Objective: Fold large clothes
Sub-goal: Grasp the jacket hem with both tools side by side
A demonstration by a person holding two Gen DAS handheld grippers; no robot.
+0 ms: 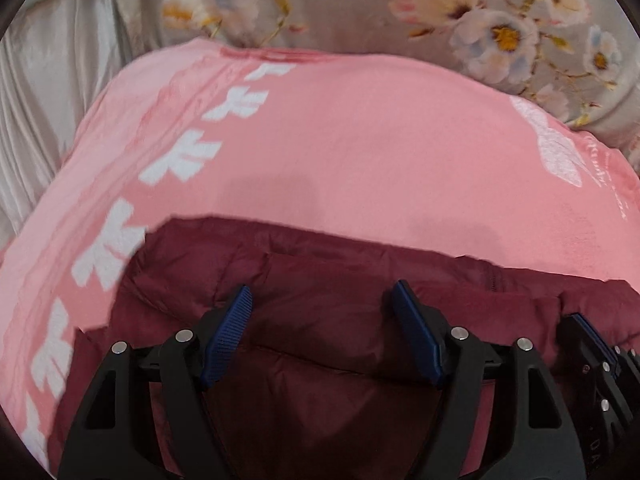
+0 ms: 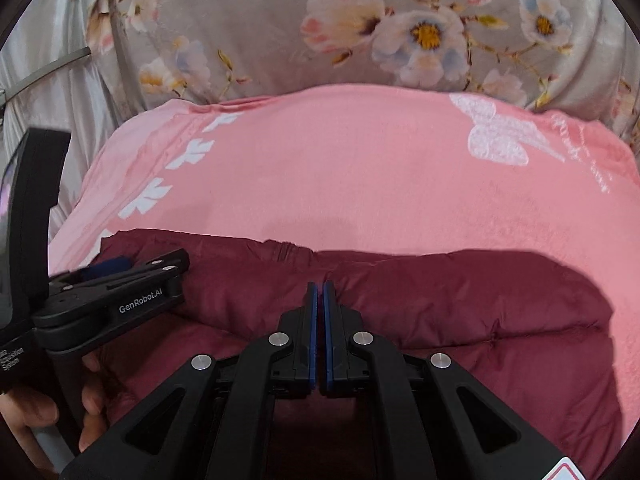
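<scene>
Blue-padded fingers of the left gripper (image 1: 322, 300) stand wide apart above a maroon puffer jacket (image 1: 328, 344), with nothing between them; whether the tips touch the cloth cannot be told. The right gripper (image 2: 320, 292) has its fingers pressed together, a thin slit left between the pads, and they hover over or rest on a puffy fold of the same jacket, with no cloth visibly caught between them. From the right wrist view the left gripper shows at the left edge, lying low over the jacket's left end, with the person's left hand (image 2: 44, 412) wrapped on its handle. The jacket lies bunched on a pink blanket (image 2: 360, 184) printed with white leaves and a butterfly, spread over a bed; behind it sits a grey floral cover (image 2: 280, 20)
</scene>
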